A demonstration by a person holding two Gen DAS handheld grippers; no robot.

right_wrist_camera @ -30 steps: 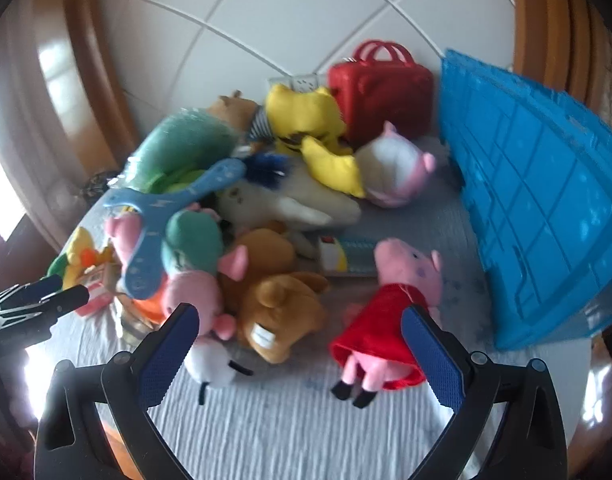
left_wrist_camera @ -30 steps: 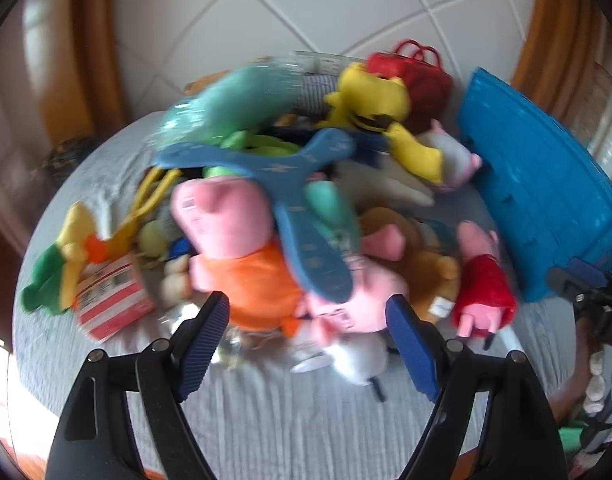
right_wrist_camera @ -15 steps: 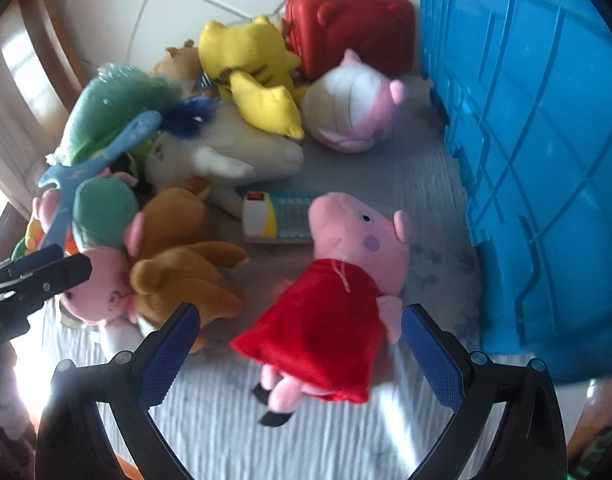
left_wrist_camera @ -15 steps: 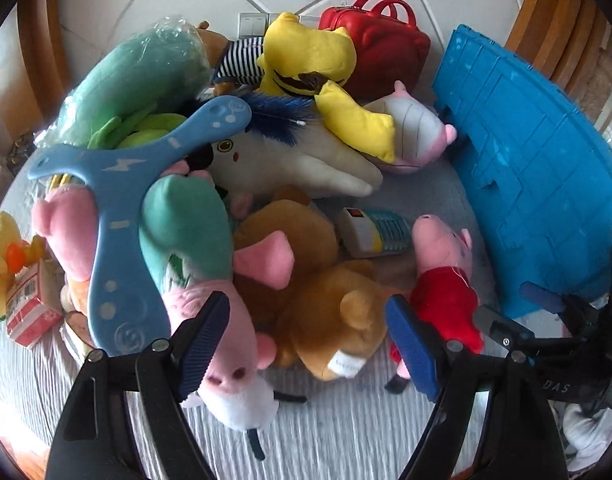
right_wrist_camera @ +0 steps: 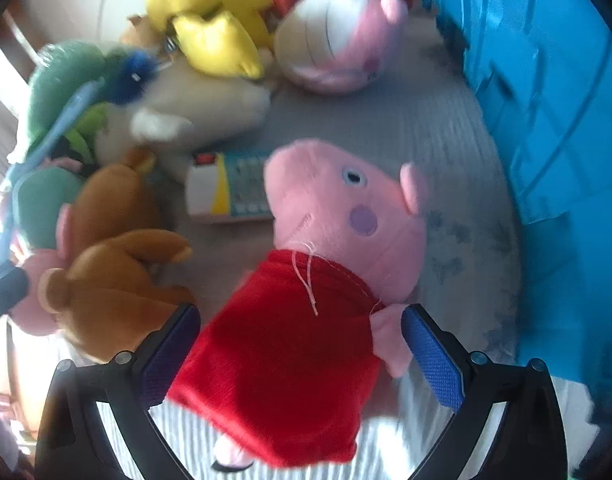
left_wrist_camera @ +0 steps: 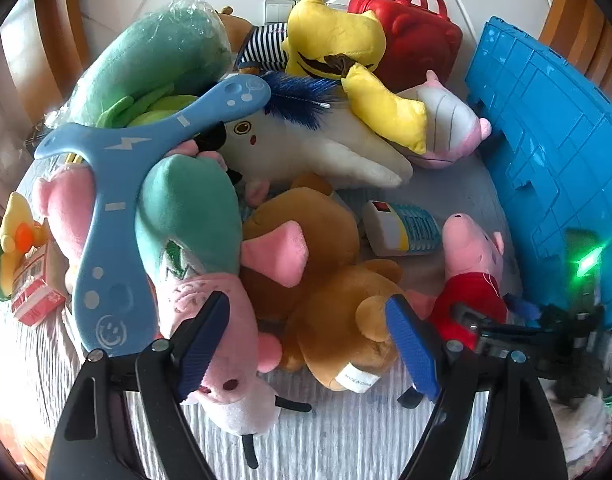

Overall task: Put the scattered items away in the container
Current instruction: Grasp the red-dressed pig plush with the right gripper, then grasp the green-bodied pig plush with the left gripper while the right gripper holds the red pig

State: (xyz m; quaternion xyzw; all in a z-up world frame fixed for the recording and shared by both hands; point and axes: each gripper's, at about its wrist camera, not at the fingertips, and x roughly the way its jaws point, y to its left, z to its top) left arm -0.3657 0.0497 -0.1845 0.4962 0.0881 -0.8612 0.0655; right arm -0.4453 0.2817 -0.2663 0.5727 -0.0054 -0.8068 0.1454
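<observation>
The pig doll (right_wrist_camera: pixel 325 280) is straddled by wide, empty right tongs (right_wrist_camera: pixel 302 356); only loose dress may be pinched and slip. Left tongs (left_wrist_camera: pixel 306 344) are held wide, empty.

A heap of soft toys covers the left half of the bed (left_wrist_camera: pixel 345 440). The crate (left_wrist_camera: pixel 545 160) stands along the bed's right edge. At the far edge a case (left_wrist_camera: pixel 417 44) stands just left of the crate, with a duck toy (left_wrist_camera: pixel 333 40) beside it. A boomerang (left_wrist_camera: pixel 106 216) lies on top of the heap near the left edge. The pig doll (right_wrist_camera: pixel 325 260) lies near the front edge, between the bear (left_wrist_camera: pixel 337 344) and the crate, apart from the crate. A toy phone (left_wrist_camera: pixel 401 232) lies just behind the doll.
</observation>
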